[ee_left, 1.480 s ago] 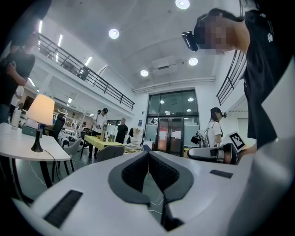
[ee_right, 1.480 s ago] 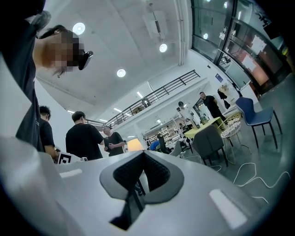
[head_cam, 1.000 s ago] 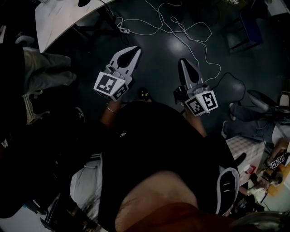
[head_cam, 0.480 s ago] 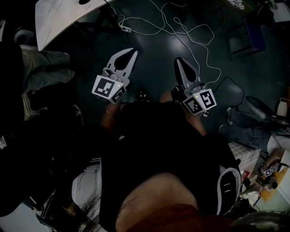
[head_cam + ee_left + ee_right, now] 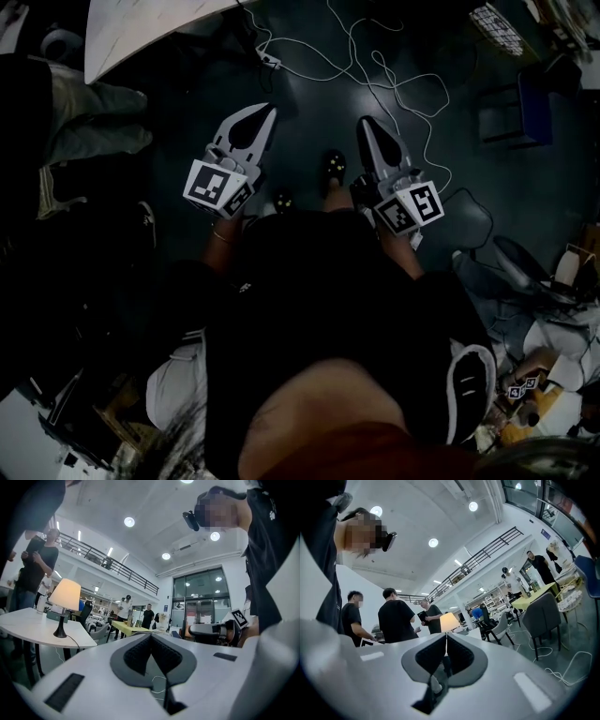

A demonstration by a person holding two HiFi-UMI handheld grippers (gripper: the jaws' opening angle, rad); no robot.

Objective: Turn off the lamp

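The lamp [image 5: 65,595] is lit, its cream shade glowing, and stands on a dark foot on a white table [image 5: 33,631] to the left in the left gripper view. In the right gripper view the lit lamp [image 5: 449,621] shows small, straight beyond the jaw tips. My left gripper [image 5: 151,637] is shut with nothing in it, and my right gripper [image 5: 446,634] is shut and empty too. In the head view the left gripper [image 5: 267,112] and right gripper [image 5: 364,125] are held side by side over the dark floor, well short of the table corner [image 5: 141,33].
White cables [image 5: 375,66] trail over the floor ahead. Three people [image 5: 396,618] stand near the lamp table, another person [image 5: 40,559] beside it. A grey chair [image 5: 541,616] and a yellow table [image 5: 129,628] stand further off. Clutter [image 5: 534,394] lies at the right.
Both grippers have drifted slightly across the floor, still shut and side by side. A foot has stepped forward between them, and the cables and table corner have shifted in view.
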